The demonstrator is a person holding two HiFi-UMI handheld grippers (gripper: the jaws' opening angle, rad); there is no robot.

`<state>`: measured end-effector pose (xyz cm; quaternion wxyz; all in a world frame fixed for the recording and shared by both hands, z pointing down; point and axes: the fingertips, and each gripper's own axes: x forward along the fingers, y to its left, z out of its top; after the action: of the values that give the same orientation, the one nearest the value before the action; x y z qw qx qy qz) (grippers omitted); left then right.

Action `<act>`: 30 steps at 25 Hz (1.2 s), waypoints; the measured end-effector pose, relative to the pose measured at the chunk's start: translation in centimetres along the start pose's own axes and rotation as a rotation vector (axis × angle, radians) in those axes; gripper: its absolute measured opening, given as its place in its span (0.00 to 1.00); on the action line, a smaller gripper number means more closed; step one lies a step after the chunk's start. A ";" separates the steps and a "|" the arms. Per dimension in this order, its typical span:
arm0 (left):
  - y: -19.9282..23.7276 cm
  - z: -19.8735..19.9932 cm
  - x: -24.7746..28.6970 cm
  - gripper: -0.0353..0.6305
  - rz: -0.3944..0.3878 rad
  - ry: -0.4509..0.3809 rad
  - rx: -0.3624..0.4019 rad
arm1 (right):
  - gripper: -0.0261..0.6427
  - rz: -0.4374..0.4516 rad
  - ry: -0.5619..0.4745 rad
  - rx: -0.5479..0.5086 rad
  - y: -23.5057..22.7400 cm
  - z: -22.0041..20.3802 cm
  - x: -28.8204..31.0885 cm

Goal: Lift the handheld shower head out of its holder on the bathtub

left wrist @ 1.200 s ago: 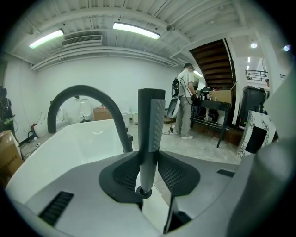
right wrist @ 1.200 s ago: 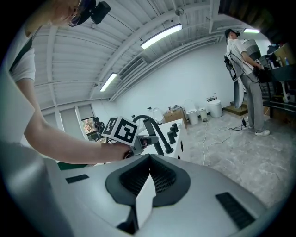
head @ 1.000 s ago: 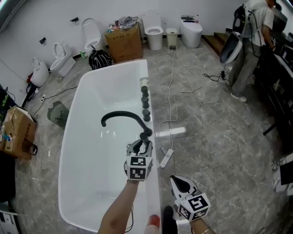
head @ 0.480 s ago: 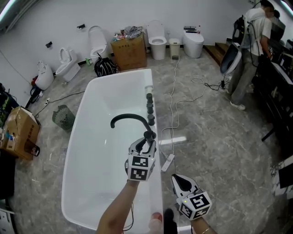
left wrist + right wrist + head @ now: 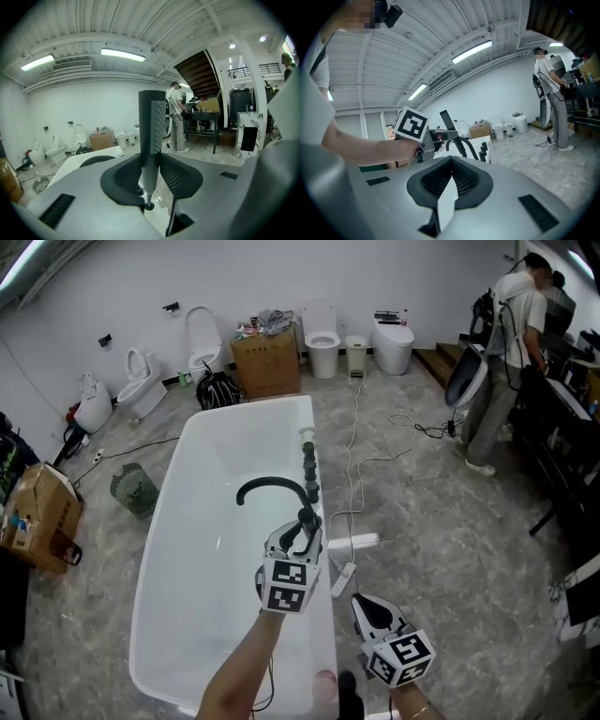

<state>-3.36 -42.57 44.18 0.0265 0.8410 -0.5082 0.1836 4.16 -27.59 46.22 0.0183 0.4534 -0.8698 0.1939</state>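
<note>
The handheld shower head (image 5: 305, 519) is a dark slim stick, and my left gripper (image 5: 298, 532) is shut on it above the right rim of the white bathtub (image 5: 164, 521). In the left gripper view the shower head (image 5: 152, 126) stands upright, pinched between the jaws of the left gripper (image 5: 151, 176). Just beyond it are the curved dark faucet (image 5: 267, 486) and a row of dark knobs (image 5: 309, 470) on the rim. My right gripper (image 5: 368, 607) is shut and empty, near me over the floor beside the tub. The right gripper view shows the right gripper (image 5: 450, 176) shut and the shower head (image 5: 450, 123) held up.
A power strip (image 5: 339, 577) and cables (image 5: 354, 427) lie on the floor right of the tub. A cardboard box (image 5: 265, 367) and toilets (image 5: 322, 329) stand by the far wall. A person (image 5: 502, 352) stands at the far right. A mesh basket (image 5: 134, 491) sits left of the tub.
The left gripper has risen with the shower head in it, away from the tub rim. The right gripper has risen too, still shut.
</note>
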 end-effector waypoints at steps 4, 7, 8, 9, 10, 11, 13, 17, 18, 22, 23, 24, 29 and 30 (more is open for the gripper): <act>-0.2 1.8 -3.3 0.26 -0.002 -0.025 0.009 | 0.05 -0.012 -0.020 -0.008 2.1 1.0 -1.5; -0.5 2.7 -6.1 0.26 0.000 -0.037 0.004 | 0.05 -0.016 -0.032 -0.014 3.9 1.4 -3.0; -0.5 3.0 -6.9 0.26 -0.002 -0.042 0.005 | 0.05 -0.016 -0.036 -0.017 4.5 1.5 -3.3; -0.7 3.3 -7.7 0.26 -0.006 -0.047 0.007 | 0.05 -0.016 -0.040 -0.021 5.0 1.6 -3.7; -0.9 3.6 -8.3 0.26 -0.011 -0.053 0.009 | 0.05 -0.017 -0.045 -0.026 5.4 1.7 -4.1; -1.2 4.0 -8.9 0.26 -0.017 -0.059 0.012 | 0.05 -0.019 -0.050 -0.031 5.7 1.9 -4.7; -1.7 4.6 -10.1 0.26 -0.027 -0.068 0.022 | 0.05 -0.025 -0.059 -0.041 6.1 2.2 -5.8; -2.2 5.9 -12.3 0.26 -0.044 -0.085 0.050 | 0.05 -0.037 -0.071 -0.048 7.2 2.7 -7.2; -2.4 6.2 -13.1 0.26 -0.050 -0.091 0.055 | 0.05 -0.040 -0.074 -0.049 7.6 2.8 -7.6; -3.3 7.3 -15.9 0.26 -0.066 -0.120 0.073 | 0.05 -0.045 -0.083 -0.056 9.3 2.5 -9.1; -3.4 7.7 -16.4 0.26 -0.069 -0.127 0.076 | 0.05 -0.044 -0.084 -0.059 9.6 2.5 -9.3; -3.5 8.0 -16.9 0.26 -0.072 -0.133 0.078 | 0.05 -0.043 -0.086 -0.063 9.9 2.7 -9.5; -3.9 10.0 -18.9 0.26 -0.081 -0.159 0.089 | 0.05 -0.040 -0.098 -0.077 11.3 3.7 -10.4; -4.0 10.4 -19.5 0.26 -0.082 -0.165 0.090 | 0.05 -0.040 -0.100 -0.081 11.7 3.8 -10.6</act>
<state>-5.11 -26.61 28.54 -0.0458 0.8738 -0.4650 0.1349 1.61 -14.68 36.77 -0.0029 0.4787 -0.8675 0.1353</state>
